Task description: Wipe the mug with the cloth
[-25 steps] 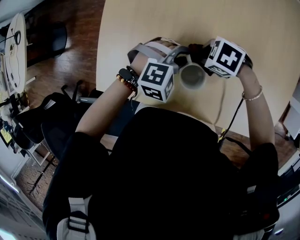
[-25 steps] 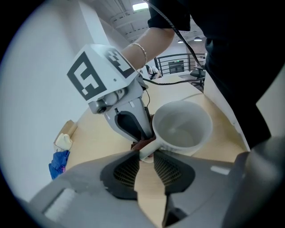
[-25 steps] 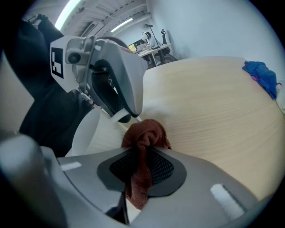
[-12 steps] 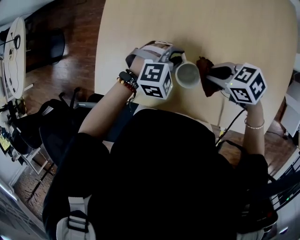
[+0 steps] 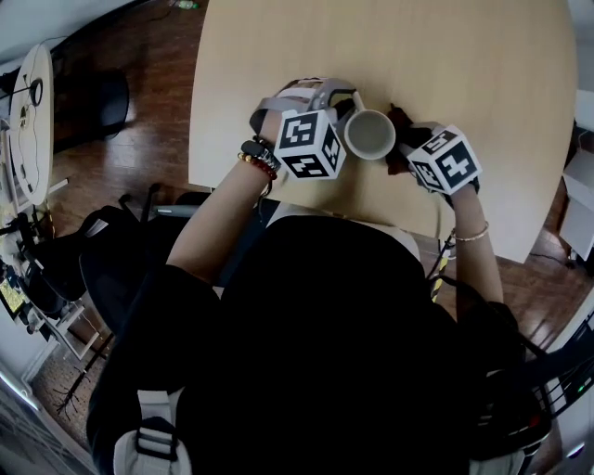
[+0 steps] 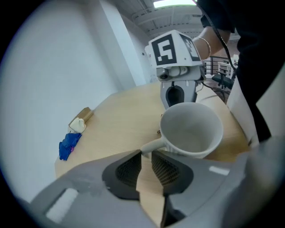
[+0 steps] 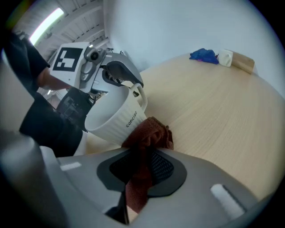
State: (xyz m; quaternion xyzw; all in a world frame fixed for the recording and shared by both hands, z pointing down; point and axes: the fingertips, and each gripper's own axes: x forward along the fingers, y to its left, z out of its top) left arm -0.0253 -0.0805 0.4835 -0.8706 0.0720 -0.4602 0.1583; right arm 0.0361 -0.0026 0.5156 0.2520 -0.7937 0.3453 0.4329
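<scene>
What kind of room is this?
Probably an office or work room: there is a big pale wooden table, black chairs on a wooden floor, and strip lights overhead.

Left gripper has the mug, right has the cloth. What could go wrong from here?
The left gripper holds the tilted mug only by its handle, at the jaw tips; pressure from the cloth could twist it loose. The right gripper pinches the cloth with just a small wad past its jaws, so bare jaw may scrape the mug instead.
</scene>
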